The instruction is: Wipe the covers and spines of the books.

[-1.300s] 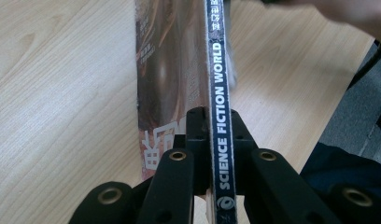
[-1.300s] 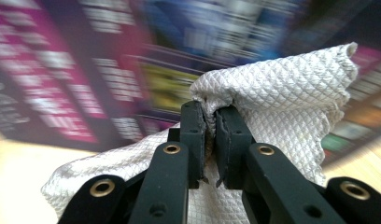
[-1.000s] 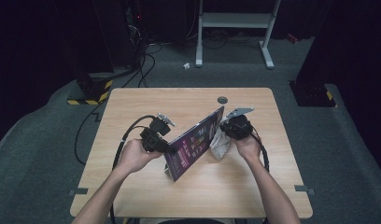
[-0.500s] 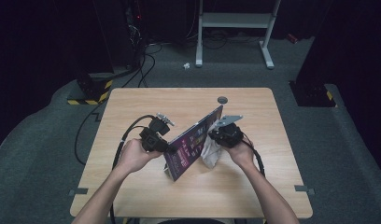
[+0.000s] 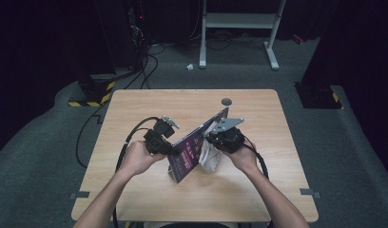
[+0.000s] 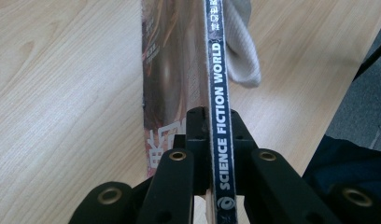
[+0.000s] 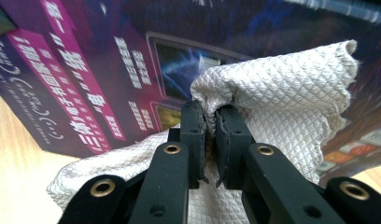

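Dark room, wood table (image 5: pixel 135 190). L gripper (image 5: pixel 166 145) clamped on magazine (image 5: pixel 194 149) spine; in left gripper view jaws pinch spine both sides, mag held upright on edge, tilted. R gripper (image 5: pixel 216 140) clamped on cloth (image 5: pixel 210 159); right gripper view shows cloth (image 7: pixel 282 88) bunched betw. jaws, pressed to mag cover (image 7: pixel 86 84).

Change vs. 1 s ago: R gripper + cloth slid along cover from far end toward L gripper, w/ cloth now nearer mid-cover. L gripper unmoved, mag same pose.

Judgement: wipe stroke in progress; near half of cover probably left to wipe.
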Motion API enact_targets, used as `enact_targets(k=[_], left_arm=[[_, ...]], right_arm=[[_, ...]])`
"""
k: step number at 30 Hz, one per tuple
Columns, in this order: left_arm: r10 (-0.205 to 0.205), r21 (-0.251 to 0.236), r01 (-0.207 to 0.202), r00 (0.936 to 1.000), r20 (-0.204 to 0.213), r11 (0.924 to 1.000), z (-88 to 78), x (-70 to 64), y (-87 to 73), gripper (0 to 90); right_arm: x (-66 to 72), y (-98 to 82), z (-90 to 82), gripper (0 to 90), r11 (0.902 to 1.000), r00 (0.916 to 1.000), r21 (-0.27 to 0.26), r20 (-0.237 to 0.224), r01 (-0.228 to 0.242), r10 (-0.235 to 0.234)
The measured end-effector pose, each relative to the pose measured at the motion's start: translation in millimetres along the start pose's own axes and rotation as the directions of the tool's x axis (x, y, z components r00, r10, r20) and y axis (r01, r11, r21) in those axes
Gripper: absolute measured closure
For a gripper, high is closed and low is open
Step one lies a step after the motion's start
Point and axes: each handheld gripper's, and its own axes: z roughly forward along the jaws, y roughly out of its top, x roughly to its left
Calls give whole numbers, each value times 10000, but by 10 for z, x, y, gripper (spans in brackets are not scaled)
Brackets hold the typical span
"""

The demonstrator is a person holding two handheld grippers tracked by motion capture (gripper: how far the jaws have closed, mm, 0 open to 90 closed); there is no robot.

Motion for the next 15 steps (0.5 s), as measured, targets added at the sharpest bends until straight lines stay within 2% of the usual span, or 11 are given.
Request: enact_targets(k=[1,3,4,6,8,11,13,15], left_arm=[[-6,-3,6,10000,-17,10000,-1,-1,-1,835],[-20,-1,20,10000,-38,10000,-4,-4,-5,835],[-10,-18,10,10000,-33,10000,-3,-6,-6,835],[22,-14,-22,10000,19,10000,0,-12,-9,835],[64,-19,-64,10000,25,10000,0,-15,-5,835],[63,-12,-63,10000,7,10000,2,-12,2,835],[49,-13,-49,10000,-2,10000,5,-10,5,835],[-11,-43,11,10000,-38,10000,6,-10,3,835]], right_arm=[[-54,13,-13,820,10000,9998,7,194,-52,52],[-177,15,-29,820,9990,9979,20,476,-447,445],[-271,4,-40,820,9967,9944,79,689,-809,802],[-390,-21,-48,820,9931,9884,113,990,-1170,1153],[-477,-53,-64,821,9875,9815,42,1109,-1578,1564],[-417,-38,-61,821,9905,9855,22,1006,-1378,1369],[-274,8,-50,820,9951,9928,30,684,-985,980],[-100,67,-30,821,9992,9989,-39,234,-398,398]])
